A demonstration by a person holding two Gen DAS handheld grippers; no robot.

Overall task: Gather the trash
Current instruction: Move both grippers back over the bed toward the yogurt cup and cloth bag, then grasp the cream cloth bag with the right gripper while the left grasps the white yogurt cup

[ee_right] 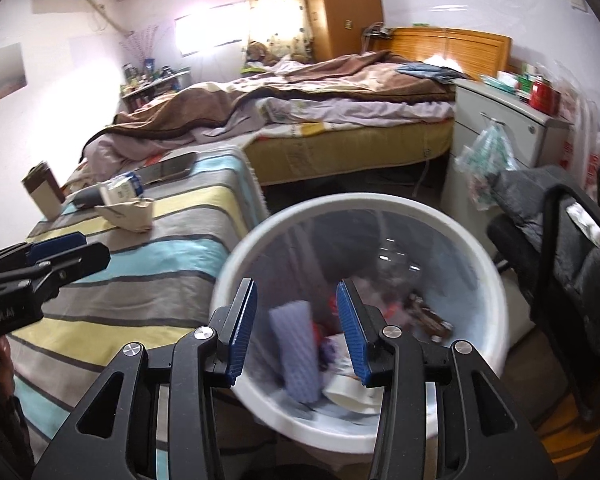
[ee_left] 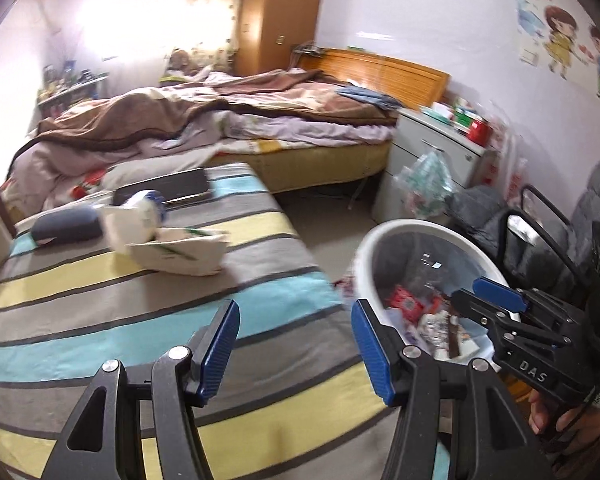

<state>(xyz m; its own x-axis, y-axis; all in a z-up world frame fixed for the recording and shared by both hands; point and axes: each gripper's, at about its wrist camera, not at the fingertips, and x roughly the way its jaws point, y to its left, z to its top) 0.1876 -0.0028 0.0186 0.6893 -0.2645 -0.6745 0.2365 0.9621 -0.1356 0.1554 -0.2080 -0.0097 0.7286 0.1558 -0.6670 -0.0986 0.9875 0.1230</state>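
My right gripper hangs over the white trash bin with its jaws spread and pinching nothing — wrappers, a purple ridged piece and other trash lie inside. My left gripper is over the striped bed at the bin's left, jaws spread and empty — farther along it lie crumpled white paper, a white bottle and a dark case.

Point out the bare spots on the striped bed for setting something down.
Free: the striped cover between the left gripper and the crumpled paper, up to the edge by the bin. Crowded: the far end, with paper, bottle, dark case and tablet.
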